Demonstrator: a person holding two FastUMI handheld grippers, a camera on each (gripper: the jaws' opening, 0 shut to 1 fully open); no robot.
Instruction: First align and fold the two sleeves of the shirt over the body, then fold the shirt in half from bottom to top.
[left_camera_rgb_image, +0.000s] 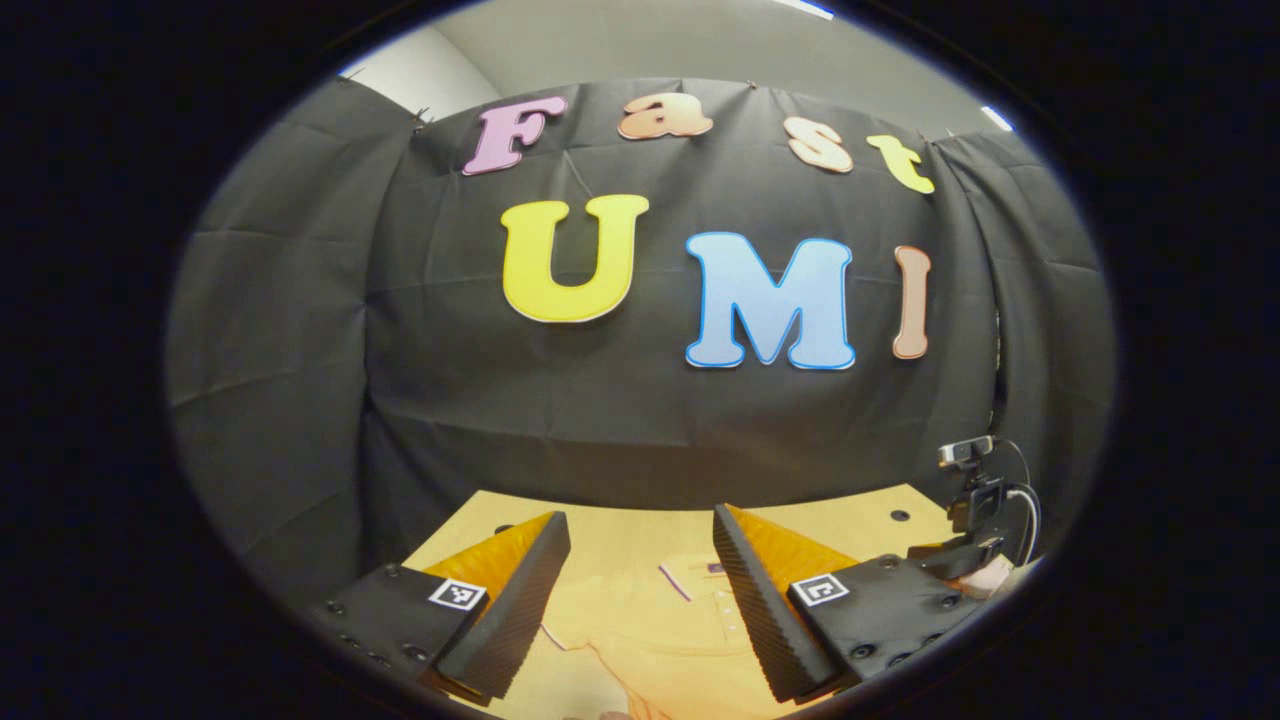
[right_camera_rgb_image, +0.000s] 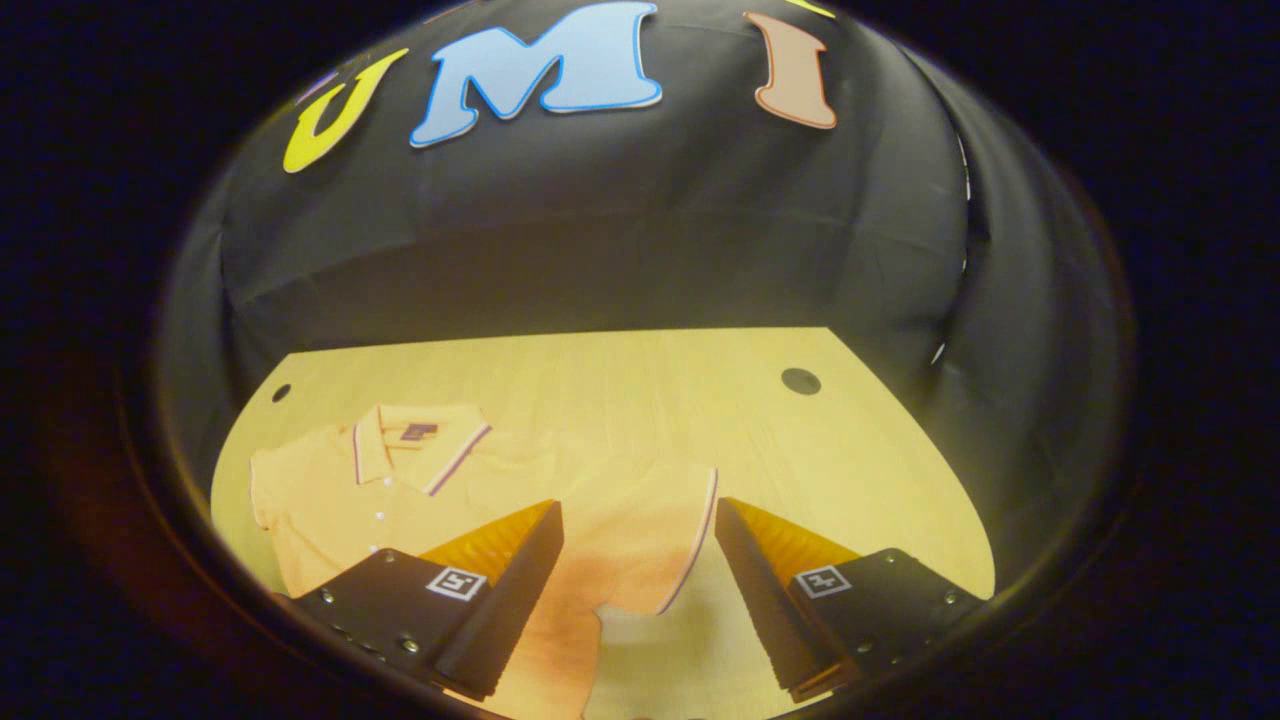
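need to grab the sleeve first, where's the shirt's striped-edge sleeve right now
In the right gripper view the sleeve lies flat on the table, spread out from the shirt, just ahead of the open right gripper between its fingers.

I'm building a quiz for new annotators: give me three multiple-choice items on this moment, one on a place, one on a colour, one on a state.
1. Where does the shirt lie?
A. flat on the wooden table
B. hung on the wall
C. draped over a chair

2. What colour is the shirt?
A. yellow-orange
B. navy
C. white

3. How do the right tongs stand?
A. shut on the collar
B. open above a sleeve
C. shut on the hem

Answers: 1 A, it lies spread on the tabletop; 2 A, the fabric shows yellow-orange with striped trim; 3 B, the fingers stand apart with the sleeve between and below them.
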